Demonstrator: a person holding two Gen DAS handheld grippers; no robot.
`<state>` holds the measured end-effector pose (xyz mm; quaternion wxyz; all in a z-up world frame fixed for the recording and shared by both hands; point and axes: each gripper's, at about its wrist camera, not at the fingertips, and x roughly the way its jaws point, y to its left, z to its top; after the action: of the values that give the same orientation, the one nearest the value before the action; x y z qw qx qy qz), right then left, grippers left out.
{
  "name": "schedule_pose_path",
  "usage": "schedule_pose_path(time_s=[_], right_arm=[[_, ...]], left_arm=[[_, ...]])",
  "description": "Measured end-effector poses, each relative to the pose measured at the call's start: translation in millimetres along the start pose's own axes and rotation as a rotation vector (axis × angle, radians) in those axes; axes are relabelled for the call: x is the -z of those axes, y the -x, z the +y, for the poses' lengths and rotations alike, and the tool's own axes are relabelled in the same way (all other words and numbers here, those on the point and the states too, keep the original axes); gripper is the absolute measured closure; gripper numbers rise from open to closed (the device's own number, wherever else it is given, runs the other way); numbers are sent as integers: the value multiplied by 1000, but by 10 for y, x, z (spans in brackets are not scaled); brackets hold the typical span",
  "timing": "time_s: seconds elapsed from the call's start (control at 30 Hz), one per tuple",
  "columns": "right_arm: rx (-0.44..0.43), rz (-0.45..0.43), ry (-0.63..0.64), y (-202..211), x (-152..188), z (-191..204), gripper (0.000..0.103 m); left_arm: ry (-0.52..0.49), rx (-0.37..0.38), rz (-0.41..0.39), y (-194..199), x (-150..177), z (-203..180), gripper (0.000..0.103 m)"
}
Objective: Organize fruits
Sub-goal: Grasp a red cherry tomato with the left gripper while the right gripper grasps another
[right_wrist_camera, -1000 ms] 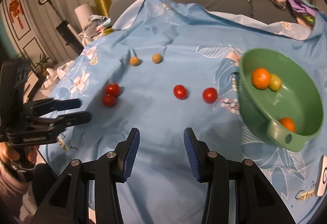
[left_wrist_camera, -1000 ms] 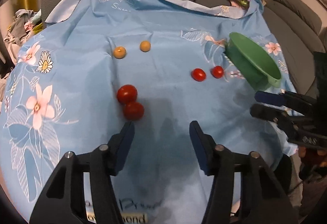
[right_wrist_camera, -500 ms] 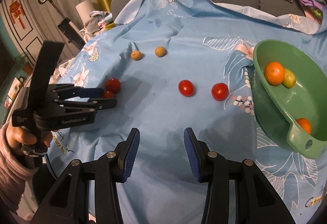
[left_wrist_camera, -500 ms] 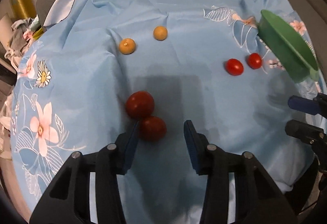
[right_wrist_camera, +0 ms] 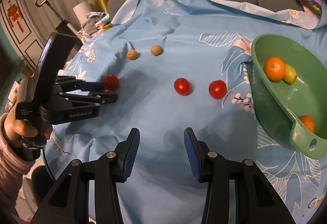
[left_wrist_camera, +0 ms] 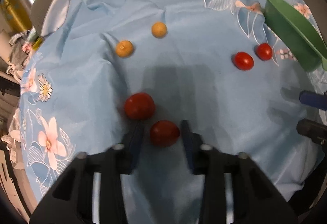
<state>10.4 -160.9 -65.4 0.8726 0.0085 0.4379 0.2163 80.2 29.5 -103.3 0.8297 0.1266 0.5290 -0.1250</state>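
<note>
The left gripper [right_wrist_camera: 109,92] – marked "GenRobot.AI" – has just been closing and now clamps a red tomato [left_wrist_camera: 164,133] on the blue floral sheet [left_wrist_camera: 184,19], printed "Sweet". The right gripper [right_wrist_camera: 161,152] hangs released, near the green bowl [right_wrist_camera: 263,101] of citrus.

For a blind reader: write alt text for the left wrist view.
The left tool grips a red tomato on a blue floral cloth; five more small fruits lie beyond, a green bowl at right.
</note>
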Motion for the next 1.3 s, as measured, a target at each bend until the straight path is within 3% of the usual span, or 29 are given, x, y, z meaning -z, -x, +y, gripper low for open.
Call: schedule_pose_path(time_s=[0.27,0.53,0.73,1.03,1.3], right_arm=[[-2,9,-14,-27,2,-49,58],[-55,11,37,-232,-181,129,58],[-148,13,151,-600,-525,521,58],[-239,85,167,-1145,-829,785,58],[-202,153,193,-1358,-865,841,58]], left_arm=[[83,87,-29,15,55,133,74],[250,205,-175,476,292,337,74],[319,176,-255,715,366,590,74],[371,188,-262,626,416,850,74],[375,217,-259,585,443,925,73]])
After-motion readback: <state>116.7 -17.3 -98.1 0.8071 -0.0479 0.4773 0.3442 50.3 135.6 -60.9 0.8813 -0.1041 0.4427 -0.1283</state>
